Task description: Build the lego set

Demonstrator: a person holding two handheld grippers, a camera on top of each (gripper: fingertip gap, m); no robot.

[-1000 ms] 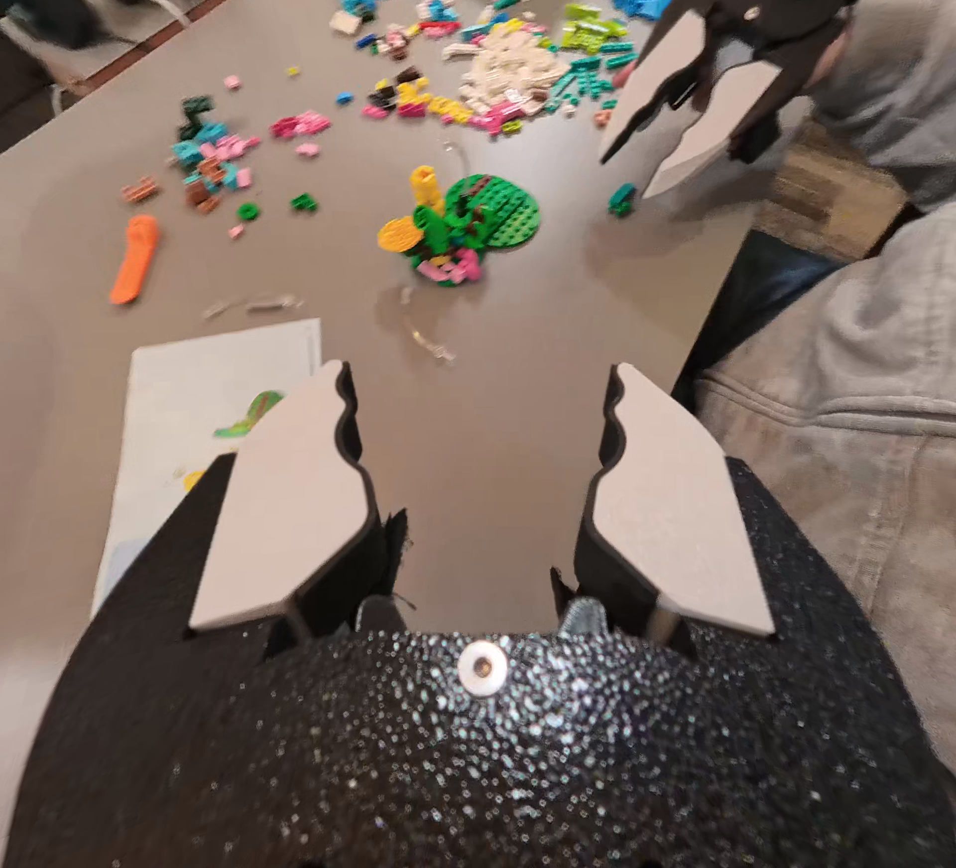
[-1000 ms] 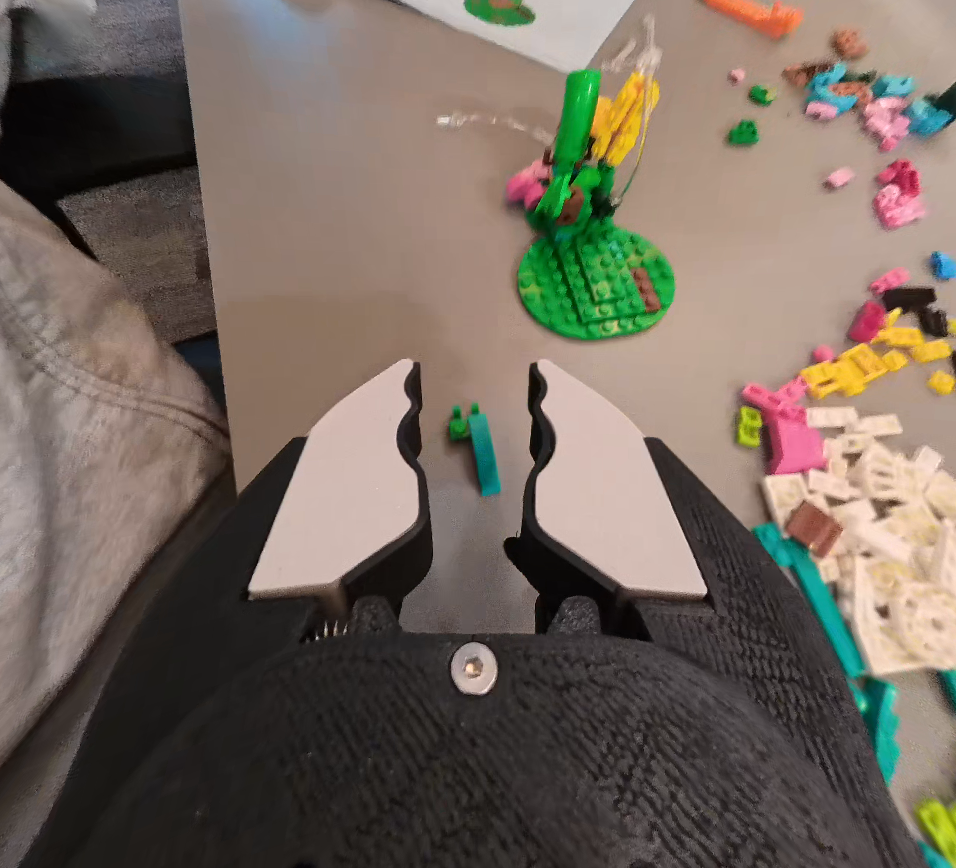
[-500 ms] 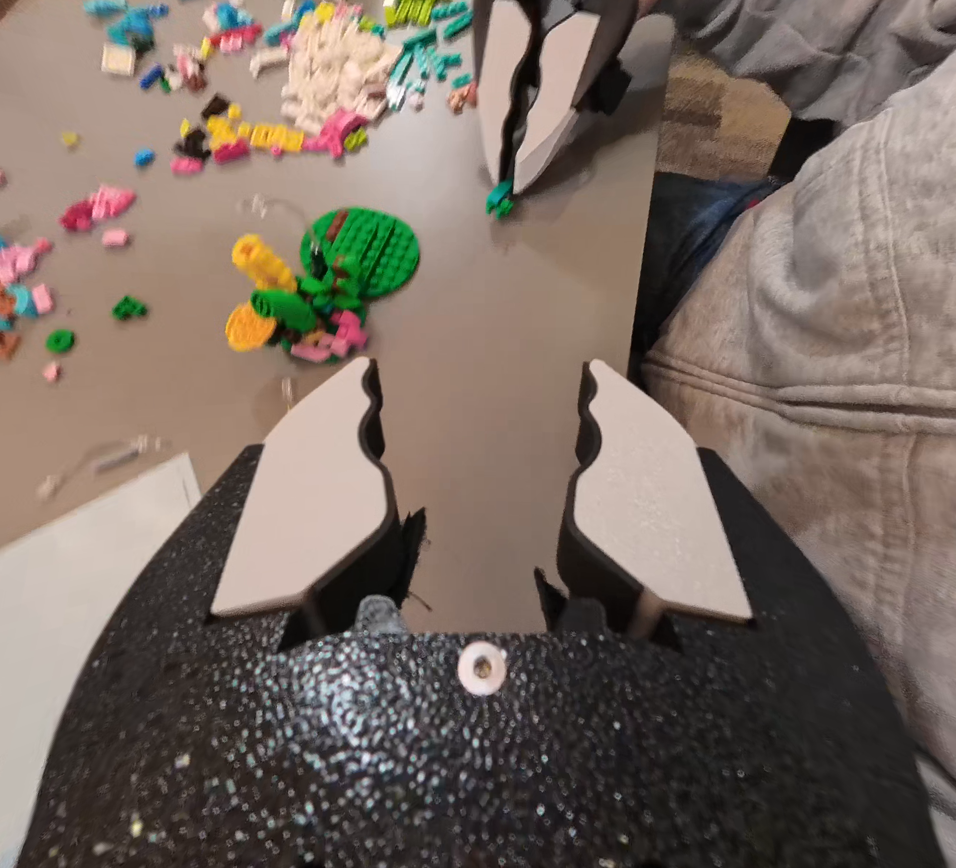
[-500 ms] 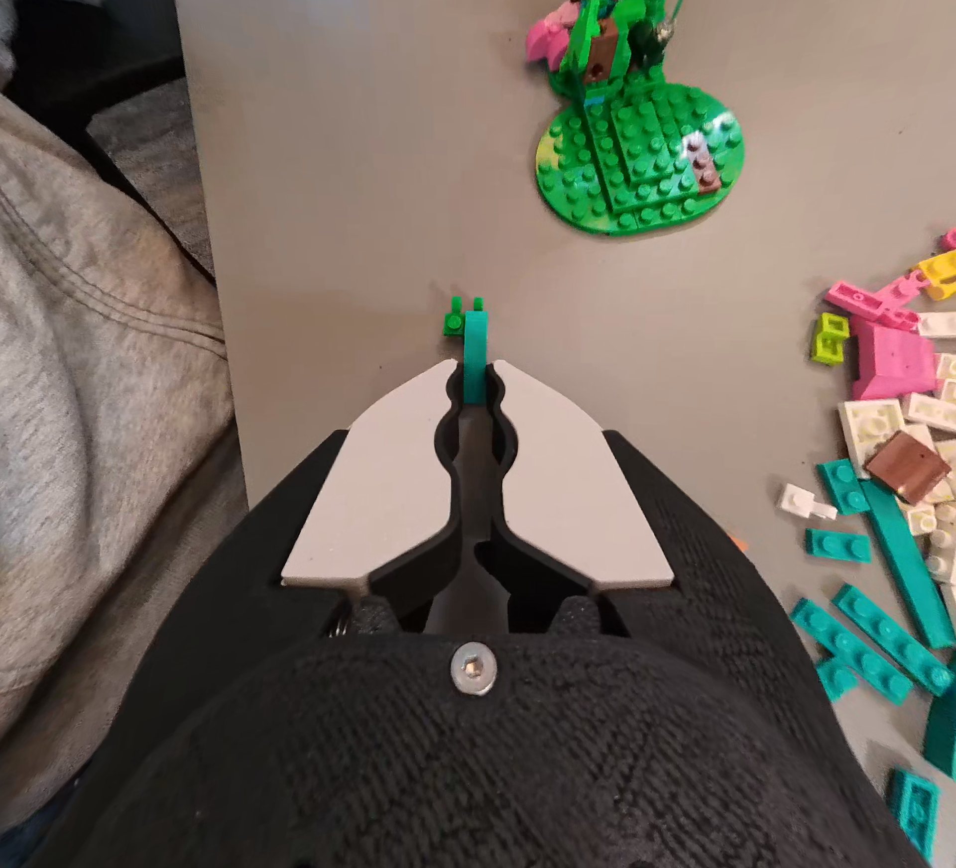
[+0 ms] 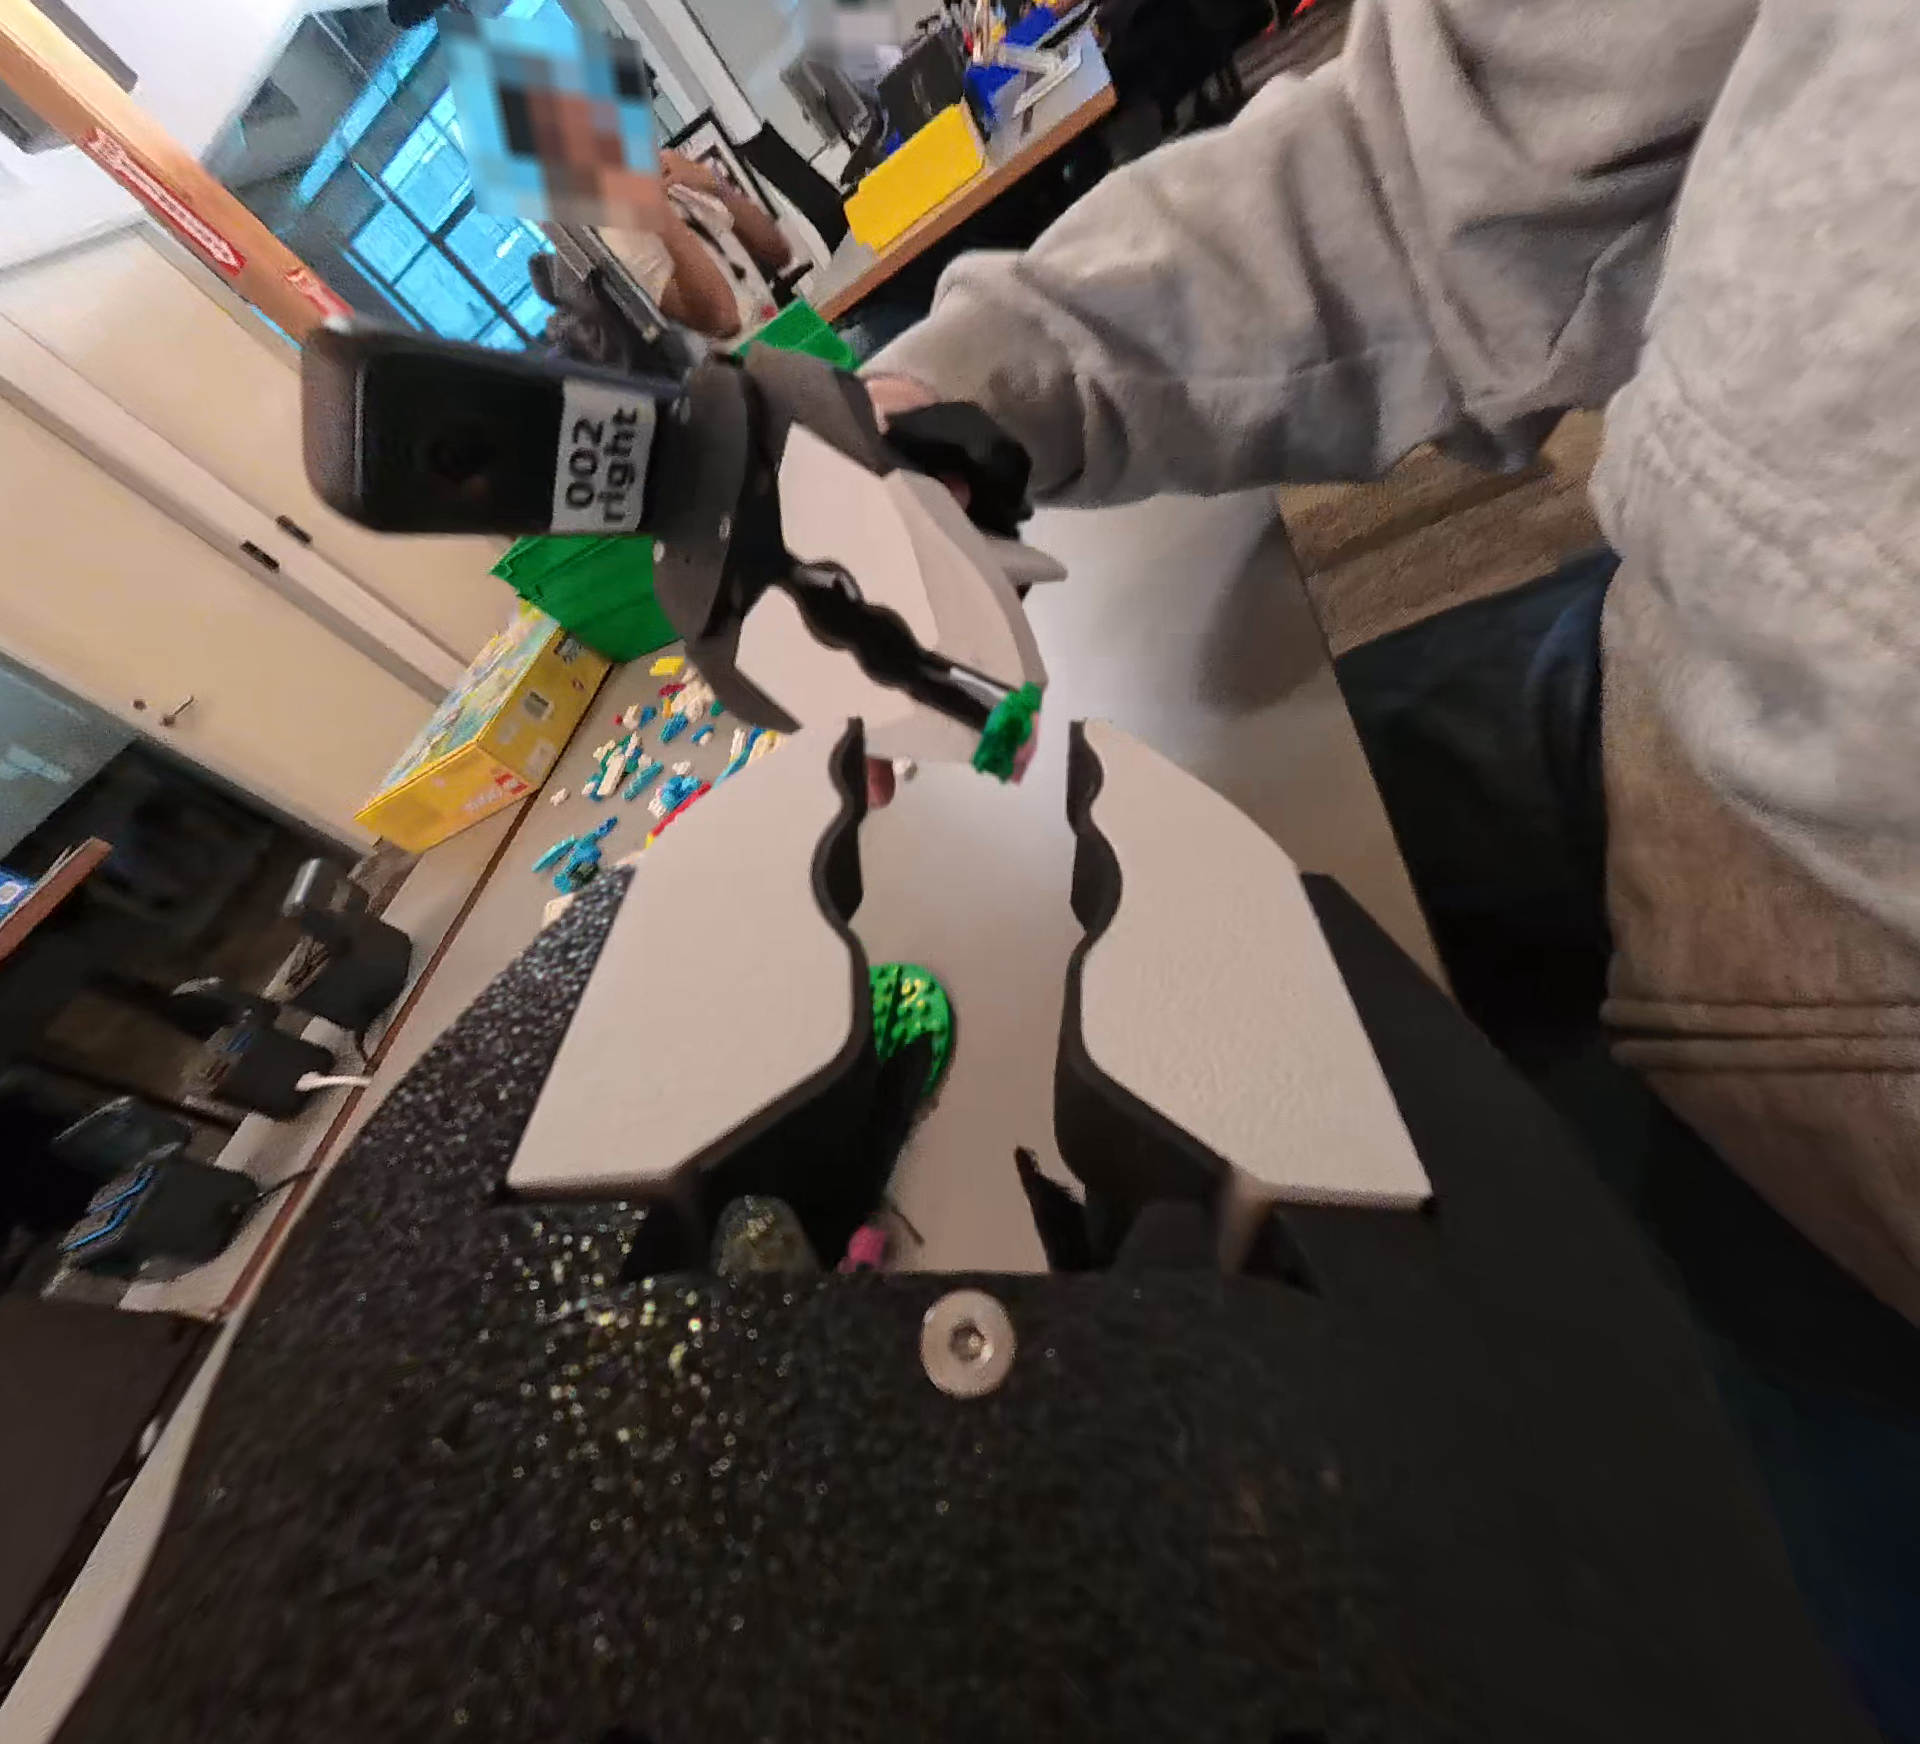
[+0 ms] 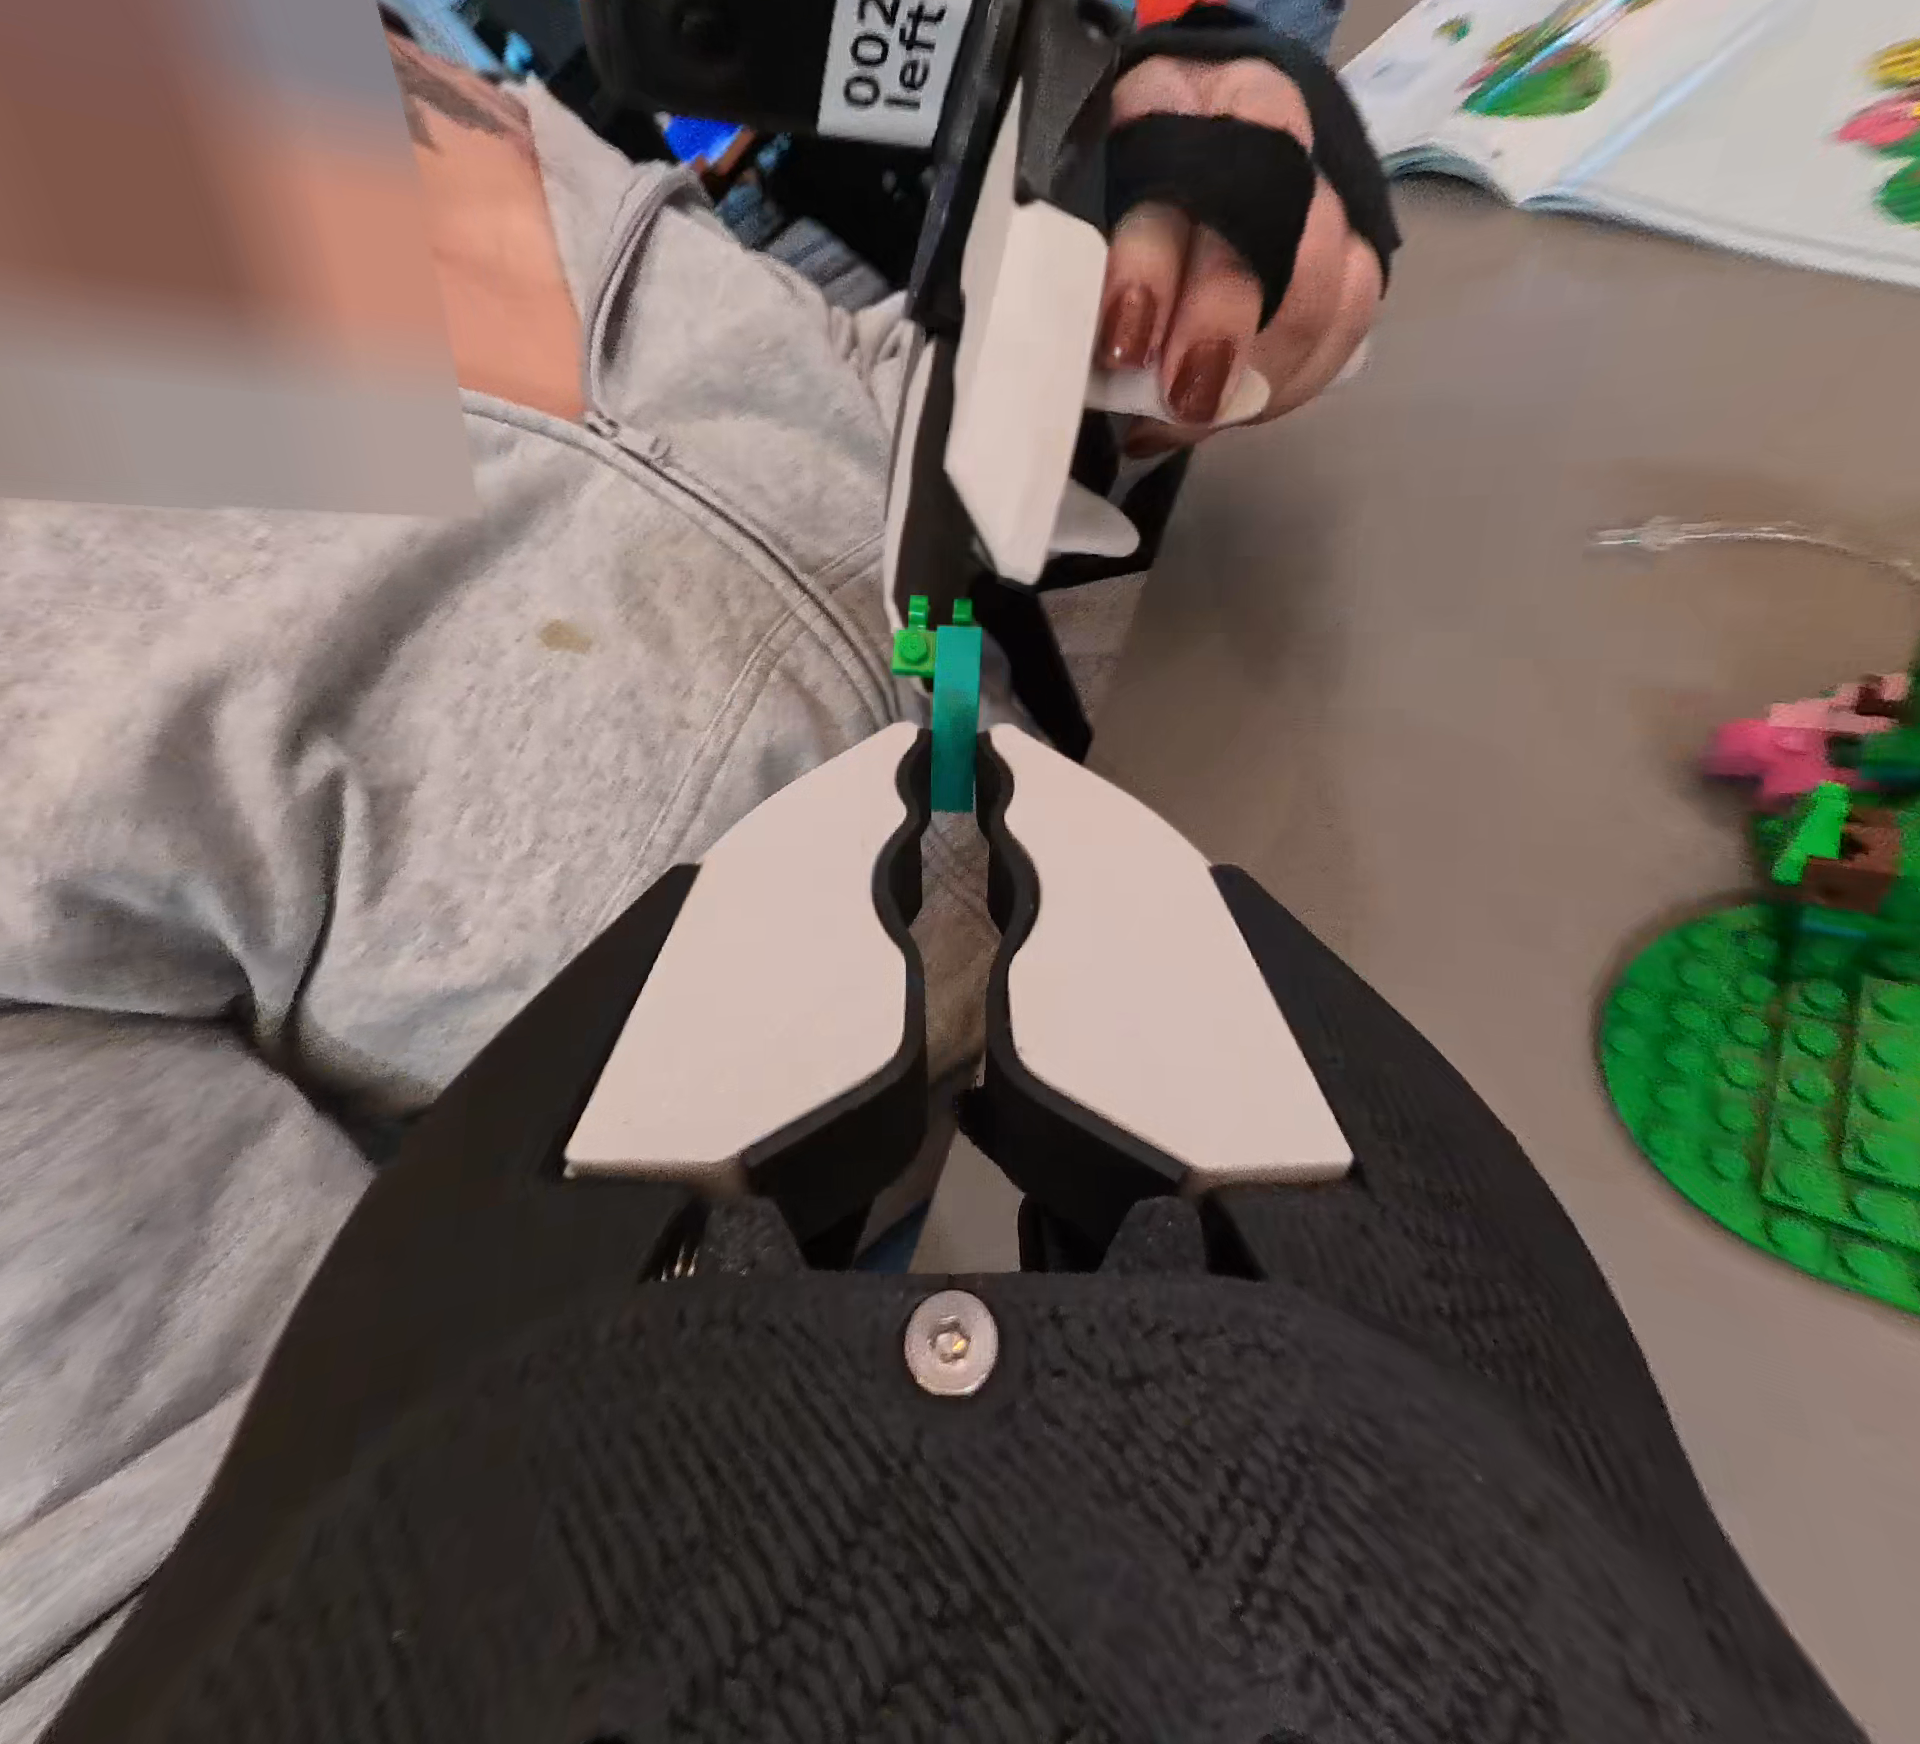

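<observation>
Teal strip (image 6: 954, 718) with a small green clip (image 6: 912, 650) on its tip sits pinched in right gripper (image 6: 953, 749) jaws, raised off the bench (image 6: 1455, 655) toward the left gripper (image 5: 964, 738), whose jaws stand wide and empty, apparently to receive it. Green baseplate (image 6: 1766, 1071) lies nearby.

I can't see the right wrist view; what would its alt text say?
The right tongs are clamped on a teal strip with a small green brick, held up in front of a grey sweatshirt. Just beyond it is the left tongs, gripped by a hand. A green round baseplate sits on the table at right.
</observation>
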